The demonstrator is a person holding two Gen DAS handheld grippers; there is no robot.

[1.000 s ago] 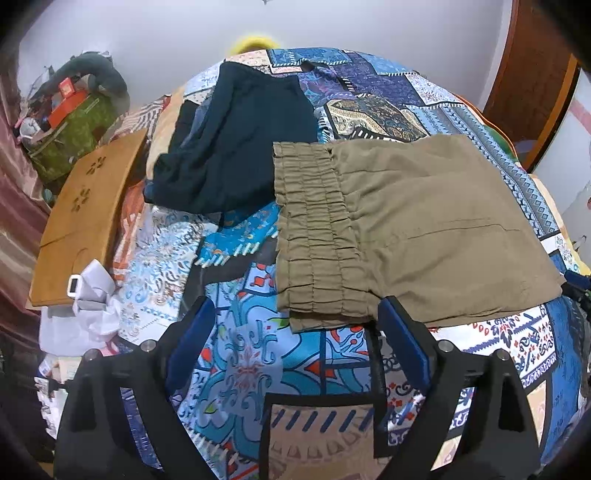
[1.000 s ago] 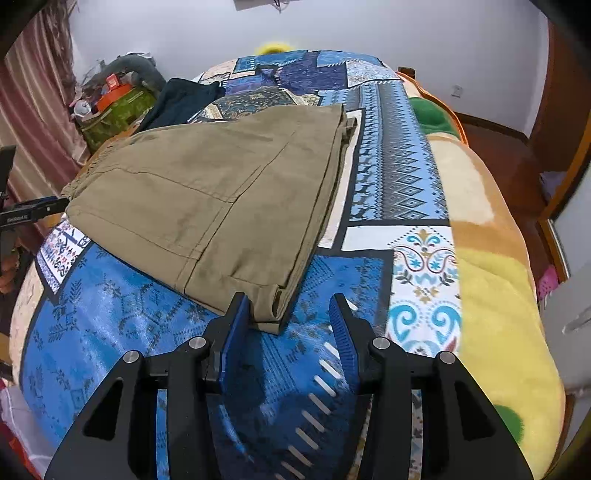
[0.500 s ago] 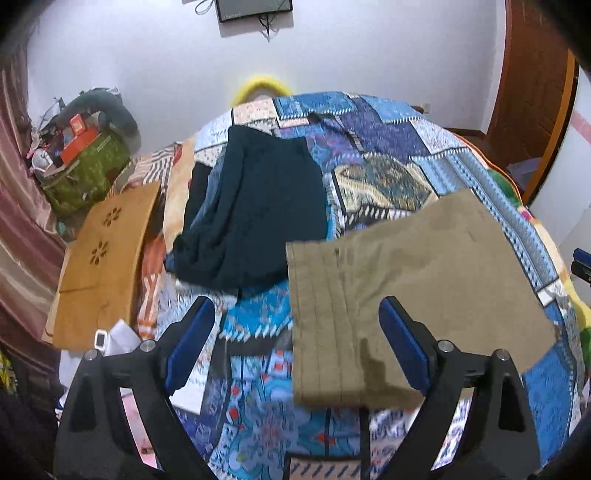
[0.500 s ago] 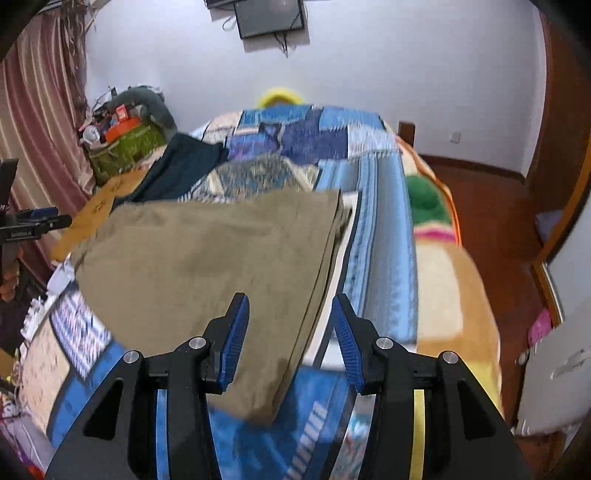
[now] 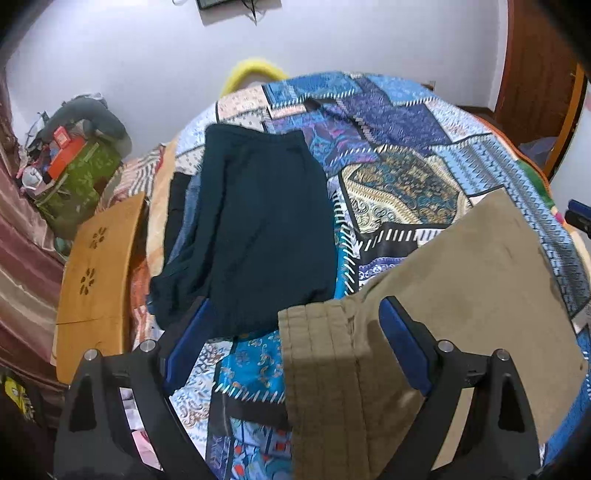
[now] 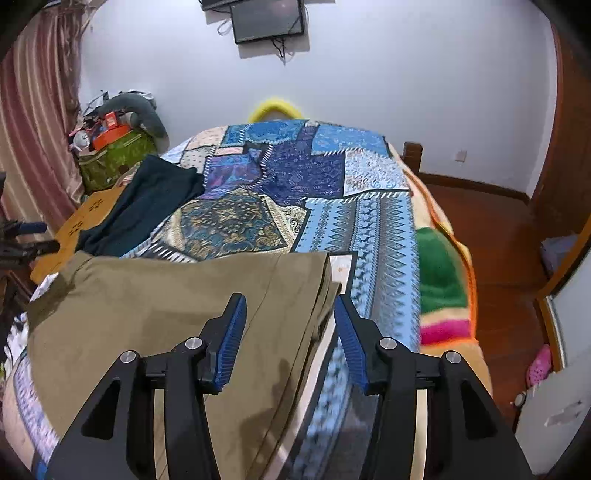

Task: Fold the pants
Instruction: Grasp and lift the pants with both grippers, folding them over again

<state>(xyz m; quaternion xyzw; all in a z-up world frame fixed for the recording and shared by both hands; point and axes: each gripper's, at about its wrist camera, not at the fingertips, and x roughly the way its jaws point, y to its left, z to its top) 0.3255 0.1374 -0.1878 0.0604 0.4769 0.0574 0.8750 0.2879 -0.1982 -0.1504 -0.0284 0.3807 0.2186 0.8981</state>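
The olive pants (image 5: 461,295) lie folded flat on the patchwork bedspread (image 5: 399,122), at the near end of the bed. The gathered waistband sits toward the left hand's side and the stacked leg hems toward the right. Their nearest edge runs out of sight under both tools, so I cannot see how the fold ends there, and the cloth is smeared with blur.

The left gripper (image 5: 291,343) hangs over the waistband with its jaws spread wide, nothing pinched; one blue pad is over the pants, the other over the bedspread and the dark garment's edge. The right gripper (image 6: 290,341) stands above the hem corner, its jaws opening and parted, with the folded edge showing between them but the pads not pressing on it.

Beyond the pants a dark teal garment (image 5: 255,229) lies rumpled, partly covering something blue-grey beneath that I cannot make out. Off the bed's left side sits a wooden board with flower cut-outs (image 5: 96,269), then a green bag (image 6: 110,162) heaped with clutter. A wall screen (image 6: 267,18) is cut off at the top edge.
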